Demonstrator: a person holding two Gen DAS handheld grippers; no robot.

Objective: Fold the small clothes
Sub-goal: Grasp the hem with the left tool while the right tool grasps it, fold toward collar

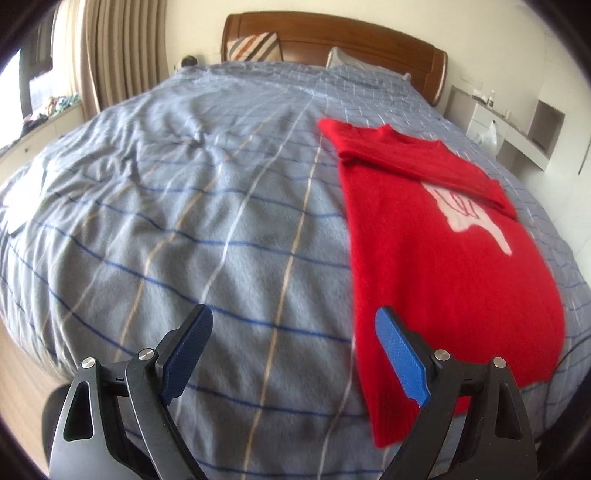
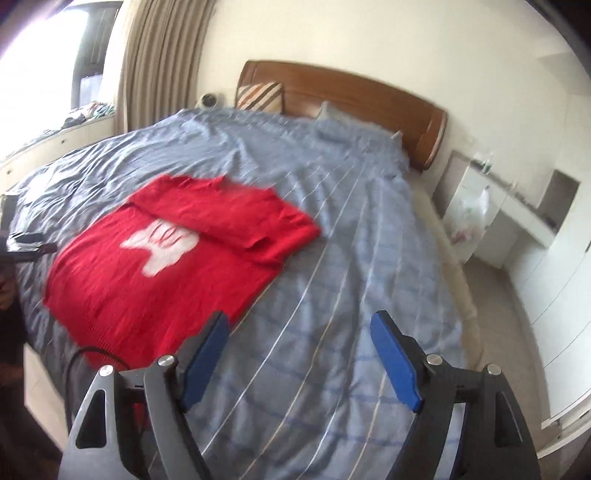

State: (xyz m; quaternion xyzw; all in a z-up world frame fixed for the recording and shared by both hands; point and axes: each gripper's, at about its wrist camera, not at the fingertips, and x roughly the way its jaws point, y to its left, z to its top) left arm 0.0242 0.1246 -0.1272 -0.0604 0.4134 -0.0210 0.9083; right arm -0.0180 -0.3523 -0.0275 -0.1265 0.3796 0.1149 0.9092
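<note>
A small red sweater (image 1: 443, 266) with a white hand print lies flat on the blue checked bed cover (image 1: 207, 221), its sleeves folded across the chest. In the left wrist view it lies right of centre. My left gripper (image 1: 293, 325) is open and empty, above the cover just left of the sweater's hem. In the right wrist view the sweater (image 2: 147, 273) lies at the left on the cover (image 2: 332, 277). My right gripper (image 2: 299, 328) is open and empty, above the cover to the right of the sweater's hem.
A wooden headboard (image 1: 332, 33) and a striped pillow (image 1: 255, 46) are at the far end. White shelves (image 2: 517, 221) and a plastic bag (image 2: 469, 214) stand right of the bed. Curtains (image 2: 159, 62) and a window ledge are at the left.
</note>
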